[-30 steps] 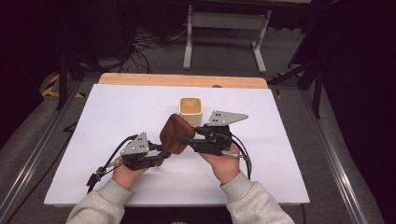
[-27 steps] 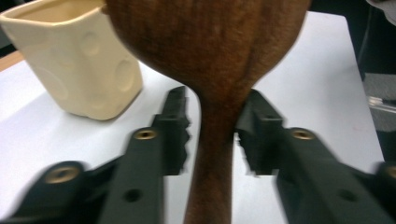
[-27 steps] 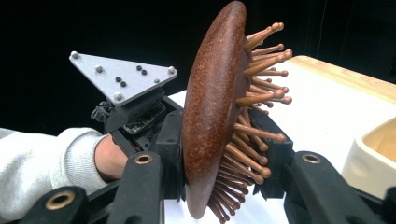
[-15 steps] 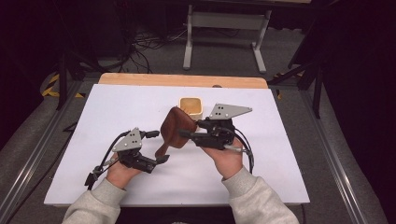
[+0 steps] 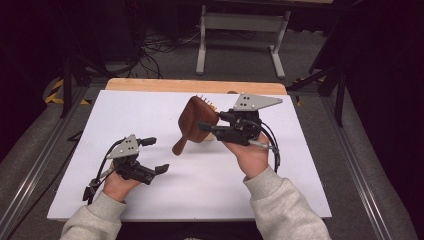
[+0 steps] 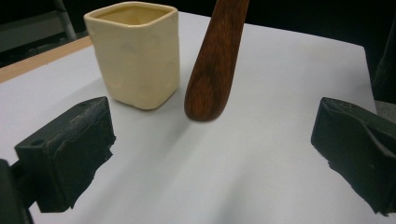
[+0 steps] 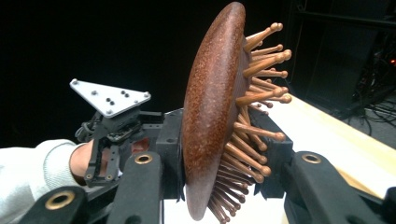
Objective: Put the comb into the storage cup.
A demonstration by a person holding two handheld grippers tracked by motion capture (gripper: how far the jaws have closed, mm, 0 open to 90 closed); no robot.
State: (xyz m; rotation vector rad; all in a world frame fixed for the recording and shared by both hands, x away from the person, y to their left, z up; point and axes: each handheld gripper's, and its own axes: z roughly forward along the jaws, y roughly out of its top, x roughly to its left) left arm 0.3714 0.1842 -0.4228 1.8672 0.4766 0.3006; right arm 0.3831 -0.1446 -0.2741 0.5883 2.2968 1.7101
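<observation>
Hairbrush (image 5: 197, 122) of brown wood now held by right gripper (image 5: 212, 127) alone, jaws clamped on its head, pins (image 7: 259, 93) facing away, handle hanging just above white table (image 5: 210, 180). Nearer than brush: left gripper (image 5: 157, 156), released since half a second ago, jaws apart and empty. Beyond brush: cream square cup (image 6: 135, 53), upright. Handover looks complete; likely next, handle into cup.

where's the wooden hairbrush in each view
High view: wooden hairbrush at centre, clamped in the right gripper.
Left gripper view: its handle hangs top centre, beside the cream cup.
Right gripper view: brush head fills the centre.
Shared landmark: the white table.
</observation>
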